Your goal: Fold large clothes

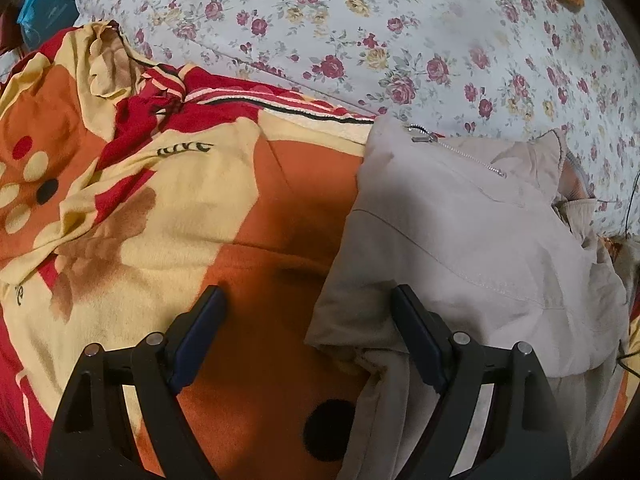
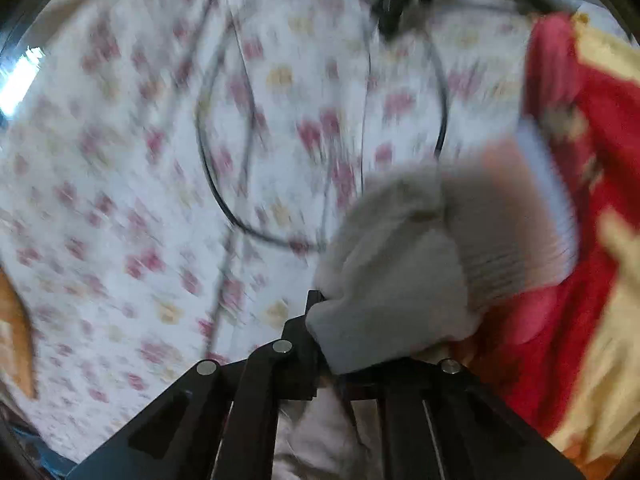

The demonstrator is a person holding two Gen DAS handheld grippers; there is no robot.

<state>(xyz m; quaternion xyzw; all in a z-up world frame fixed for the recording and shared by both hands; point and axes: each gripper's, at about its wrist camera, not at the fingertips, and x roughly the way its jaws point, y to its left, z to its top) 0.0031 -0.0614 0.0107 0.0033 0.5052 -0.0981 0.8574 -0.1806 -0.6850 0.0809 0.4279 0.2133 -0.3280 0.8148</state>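
Note:
A beige zip-up jacket [image 1: 472, 232] lies partly folded on an orange, yellow and red blanket [image 1: 168, 184], at the right of the left wrist view. My left gripper [image 1: 308, 300] is open just above the jacket's left edge; its right finger [image 1: 416, 332] rests on the beige cloth, its left finger [image 1: 200, 328] over the blanket. In the blurred right wrist view, my right gripper [image 2: 332, 312] is shut on a bunched part of the beige jacket [image 2: 400, 272], with its ribbed cuff [image 2: 520, 248] showing to the right.
A floral bedsheet [image 1: 400, 40] covers the bed behind the jacket and fills the right wrist view [image 2: 140, 160]. Thin black cables [image 2: 224, 184] loop over it. The red and yellow blanket [image 2: 592, 200] lies at the right. A blue bag [image 1: 44, 8] sits far left.

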